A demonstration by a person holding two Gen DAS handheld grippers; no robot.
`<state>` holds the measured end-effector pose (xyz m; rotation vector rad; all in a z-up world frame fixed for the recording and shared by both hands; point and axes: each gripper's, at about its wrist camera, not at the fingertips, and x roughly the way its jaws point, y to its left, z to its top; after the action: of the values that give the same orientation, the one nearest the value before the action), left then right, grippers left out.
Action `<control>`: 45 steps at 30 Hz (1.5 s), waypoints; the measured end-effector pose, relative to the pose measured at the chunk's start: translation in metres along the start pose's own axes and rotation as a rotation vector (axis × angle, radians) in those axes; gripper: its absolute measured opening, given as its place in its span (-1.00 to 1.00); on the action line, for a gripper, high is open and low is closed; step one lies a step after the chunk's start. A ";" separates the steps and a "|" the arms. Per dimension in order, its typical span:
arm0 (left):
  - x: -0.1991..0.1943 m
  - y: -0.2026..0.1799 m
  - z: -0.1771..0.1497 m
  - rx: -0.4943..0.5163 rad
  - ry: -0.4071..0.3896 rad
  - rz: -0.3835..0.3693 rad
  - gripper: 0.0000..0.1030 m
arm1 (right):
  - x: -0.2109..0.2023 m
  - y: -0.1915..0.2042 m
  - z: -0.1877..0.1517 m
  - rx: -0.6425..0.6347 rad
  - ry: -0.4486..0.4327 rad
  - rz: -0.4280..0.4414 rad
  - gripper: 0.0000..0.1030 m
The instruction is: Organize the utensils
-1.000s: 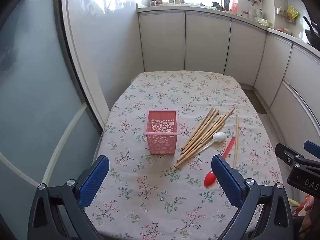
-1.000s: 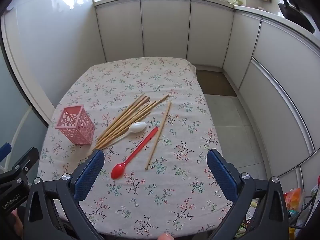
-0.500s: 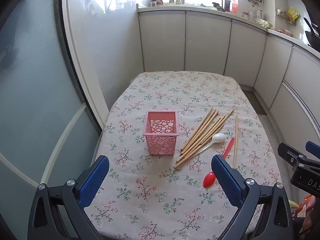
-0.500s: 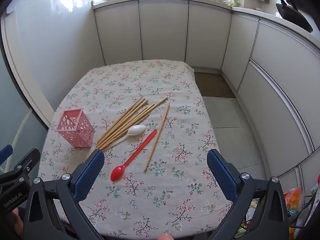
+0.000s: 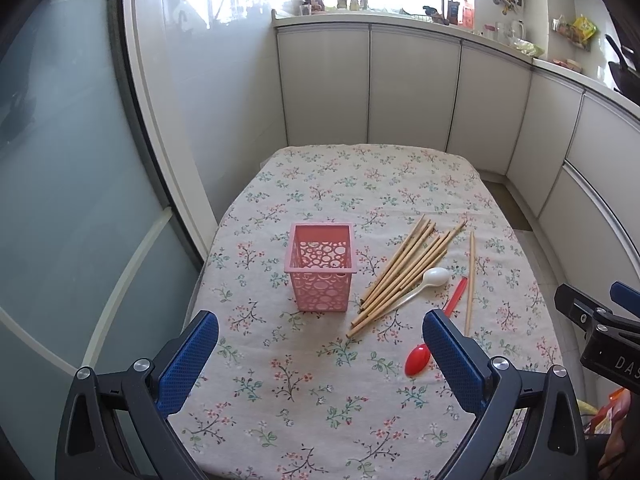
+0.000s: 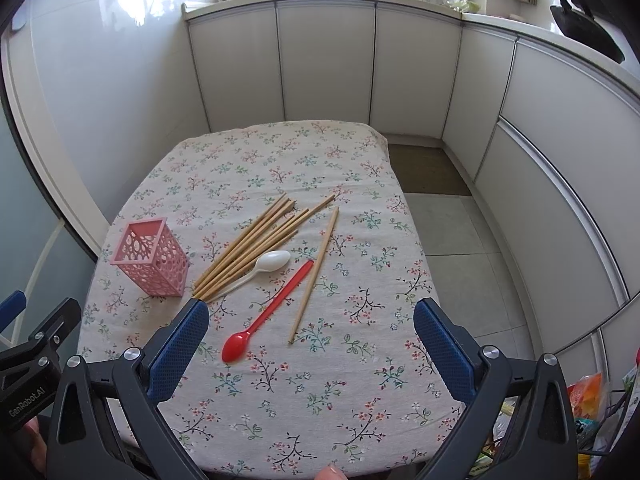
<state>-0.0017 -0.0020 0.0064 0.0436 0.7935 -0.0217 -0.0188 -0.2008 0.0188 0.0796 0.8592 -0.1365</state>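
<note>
Grippers pulled back a little, nothing picked up yet

Change over the last second: table contents sit slightly farther ahead in both wrist views, so both grippers have backed off or lifted a touch. No utensil has moved. Task reads as not started; basket looks empty.

Left gripper [image 5: 320,344]: fingers wide apart, holding nothing. Right gripper [image 6: 311,330]: fingers wide apart, holding nothing.

Basket [image 5: 321,266] stands upright on the cloth [image 5: 360,184], ahead of the left gripper, open mouth up.

Chopsticks [image 6: 256,244] lie flat in a bundle ahead-left of the right gripper, long axis diagonal, near ends by the basket, far ends fanning away to the right. Lone chopstick [image 6: 314,274] lies apart, straight ahead of the right gripper, nearly lengthwise away from it, tilted slightly right at the far end.

White spoon [image 6: 262,266] touches the bundle, bowl at the far-right end, handle toward the basket. Red spoon [image 6: 268,312] is nearest, between the right gripper's fingers in view, bowl toward the gripper, handle running away up-right, tip just beside the lone chopstick.

Likely first pick: red spoon, right gripper.
</note>
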 end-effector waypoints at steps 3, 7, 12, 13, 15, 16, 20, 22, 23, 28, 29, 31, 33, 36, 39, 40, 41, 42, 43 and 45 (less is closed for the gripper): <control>0.000 0.001 0.000 0.000 0.002 -0.002 1.00 | -0.001 0.001 0.001 0.003 -0.005 -0.002 1.00; -0.001 0.001 0.000 0.003 -0.001 -0.003 1.00 | -0.002 0.001 0.002 0.005 -0.011 -0.002 1.00; -0.002 0.000 -0.001 0.003 -0.003 -0.002 1.00 | -0.003 0.002 0.001 0.005 -0.013 -0.001 1.00; -0.002 0.000 -0.001 0.002 -0.004 -0.003 1.00 | -0.003 0.002 0.002 0.005 -0.015 -0.001 1.00; -0.003 0.000 0.000 0.000 -0.007 -0.004 1.00 | -0.004 0.001 0.000 0.006 -0.021 -0.002 1.00; -0.004 -0.001 0.000 0.000 -0.010 -0.004 1.00 | -0.005 0.001 0.000 0.007 -0.024 -0.002 1.00; -0.006 0.000 0.001 -0.002 -0.019 -0.003 1.00 | -0.008 0.001 0.000 0.010 -0.037 -0.002 1.00; -0.006 0.000 0.001 -0.002 -0.018 -0.003 1.00 | -0.008 0.001 0.000 0.012 -0.038 -0.003 1.00; -0.006 0.000 0.001 -0.002 -0.019 -0.002 1.00 | -0.008 0.000 0.000 0.013 -0.038 -0.003 1.00; -0.006 0.000 0.001 0.001 -0.022 0.000 1.00 | -0.008 0.000 0.000 0.012 -0.042 -0.004 1.00; -0.006 0.000 0.001 0.002 -0.022 0.000 1.00 | -0.007 0.000 0.000 0.012 -0.041 -0.004 1.00; -0.006 0.000 0.001 0.002 -0.022 0.001 1.00 | -0.007 0.000 0.000 0.012 -0.040 -0.004 1.00; -0.006 0.000 0.001 0.002 -0.021 0.000 1.00 | -0.008 0.000 0.000 0.013 -0.039 -0.004 1.00; -0.007 0.000 0.000 0.005 -0.021 -0.001 1.00 | -0.007 0.000 0.000 0.013 -0.039 -0.004 1.00; -0.007 0.000 0.000 0.004 -0.022 -0.002 1.00 | -0.007 0.000 0.000 0.012 -0.039 -0.005 1.00; -0.007 0.000 0.000 0.004 -0.022 -0.001 1.00 | -0.007 0.000 0.000 0.013 -0.039 -0.005 1.00; -0.007 -0.001 0.000 0.005 -0.022 -0.001 1.00 | -0.007 0.000 0.000 0.013 -0.039 -0.004 1.00; -0.007 -0.001 0.000 0.005 -0.022 -0.002 1.00 | -0.007 0.000 0.000 0.013 -0.038 -0.004 1.00; -0.006 -0.001 0.000 0.005 -0.021 -0.002 1.00 | -0.008 0.000 0.000 0.013 -0.039 -0.004 1.00; -0.006 -0.001 0.000 0.006 -0.021 -0.002 1.00 | -0.008 0.000 0.000 0.014 -0.040 -0.005 1.00</control>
<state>-0.0064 -0.0026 0.0106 0.0482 0.7724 -0.0264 -0.0239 -0.1997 0.0247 0.0873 0.8182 -0.1480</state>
